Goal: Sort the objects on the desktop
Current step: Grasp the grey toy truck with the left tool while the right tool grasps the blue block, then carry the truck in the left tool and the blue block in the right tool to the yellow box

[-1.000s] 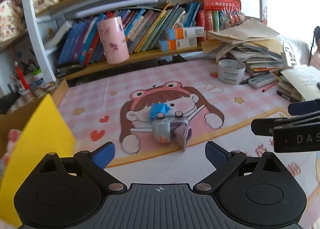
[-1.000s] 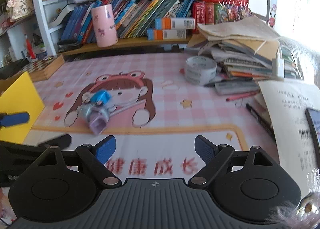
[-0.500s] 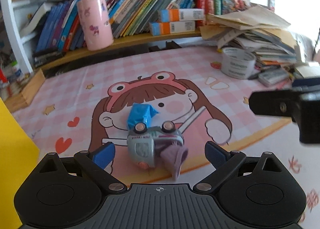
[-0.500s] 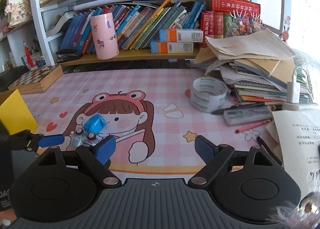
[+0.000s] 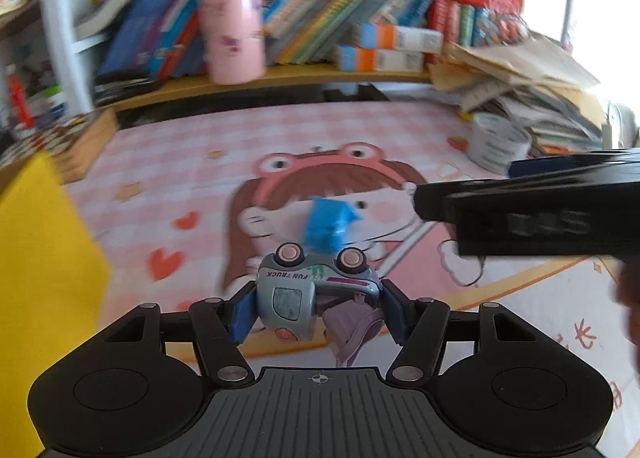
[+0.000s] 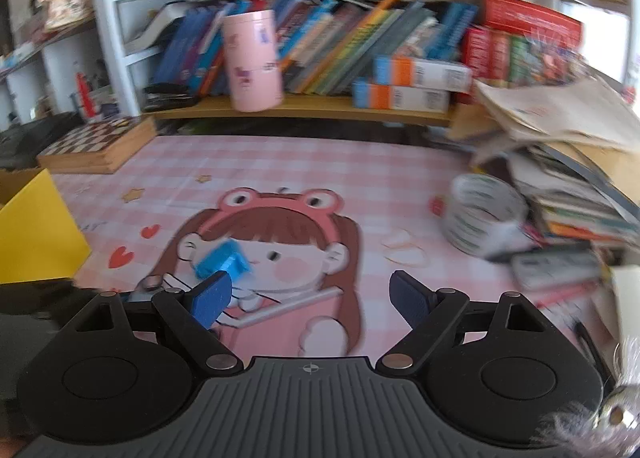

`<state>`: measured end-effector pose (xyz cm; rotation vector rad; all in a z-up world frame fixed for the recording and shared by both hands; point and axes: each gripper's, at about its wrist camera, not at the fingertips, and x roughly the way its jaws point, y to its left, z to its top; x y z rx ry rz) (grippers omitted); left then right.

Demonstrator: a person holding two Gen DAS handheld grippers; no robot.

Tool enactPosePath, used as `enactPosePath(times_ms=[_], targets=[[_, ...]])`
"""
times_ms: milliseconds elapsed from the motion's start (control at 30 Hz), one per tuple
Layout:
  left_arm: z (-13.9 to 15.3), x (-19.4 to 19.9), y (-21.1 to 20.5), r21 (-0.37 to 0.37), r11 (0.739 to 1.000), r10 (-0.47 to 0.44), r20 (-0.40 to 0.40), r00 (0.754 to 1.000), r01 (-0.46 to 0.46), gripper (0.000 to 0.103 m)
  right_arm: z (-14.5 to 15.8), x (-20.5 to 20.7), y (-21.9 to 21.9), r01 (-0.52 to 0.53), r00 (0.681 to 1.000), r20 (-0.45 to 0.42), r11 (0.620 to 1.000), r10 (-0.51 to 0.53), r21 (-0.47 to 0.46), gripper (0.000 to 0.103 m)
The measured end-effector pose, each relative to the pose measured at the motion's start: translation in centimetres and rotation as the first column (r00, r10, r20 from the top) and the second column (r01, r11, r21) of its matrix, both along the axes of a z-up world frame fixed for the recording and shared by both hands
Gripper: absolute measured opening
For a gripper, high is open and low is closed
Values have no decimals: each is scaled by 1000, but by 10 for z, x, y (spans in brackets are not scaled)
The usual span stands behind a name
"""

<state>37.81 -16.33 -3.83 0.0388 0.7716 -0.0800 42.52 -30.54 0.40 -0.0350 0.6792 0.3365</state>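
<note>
A small grey-blue toy truck (image 5: 296,290) lies on its side on the pink cartoon desk mat (image 5: 192,161), with a purple piece hanging from it. My left gripper (image 5: 318,314) straddles the truck; its jaws are closing and the blue pads (image 5: 242,314) touch both of its sides. Just beyond the truck lies a crumpled blue object (image 5: 328,223). In the right wrist view my right gripper (image 6: 310,302) hovers open and empty over the mat, its left pad (image 6: 210,300) just in front of the blue object (image 6: 222,258). Only a wheel of the truck (image 6: 148,282) shows there.
A yellow box (image 5: 40,258) stands at the left edge. A tape roll (image 6: 480,213), pens and a leaning pile of papers and books (image 6: 560,161) crowd the right. A pink cup (image 6: 252,57) and rows of books fill the shelf behind, beside a chessboard box (image 6: 96,145).
My left gripper moved forward onto the toy truck and its wide jaws narrowed around it. My right gripper swept left across the mat, toward the blue object, still open.
</note>
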Motion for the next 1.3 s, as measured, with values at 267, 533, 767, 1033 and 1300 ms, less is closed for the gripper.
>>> enactPosePath(times_ms=[267, 533, 767, 1033, 1300], targets=[[26, -57, 30, 0, 997, 72, -26, 997, -72, 63, -21, 38, 54, -204, 979, -5, 978, 204, -33, 73], [47, -89, 45, -85, 984, 157, -13, 987, -158, 63, -52, 61, 79, -273, 959, -102, 959, 265, -77, 56], [60, -96, 48, -108, 981, 166, 24, 986, -163, 63, -50, 57, 78, -248, 966, -88, 966, 242, -68, 40], [67, -105, 46, -116, 985, 132, 59, 990, -124, 63, -23, 26, 59, -211, 977, -47, 977, 210, -12, 40], [87, -124, 46, -135, 988, 93, 154, 984, -73, 63, 21, -15, 34, -156, 987, 39, 986, 154, 57, 39]])
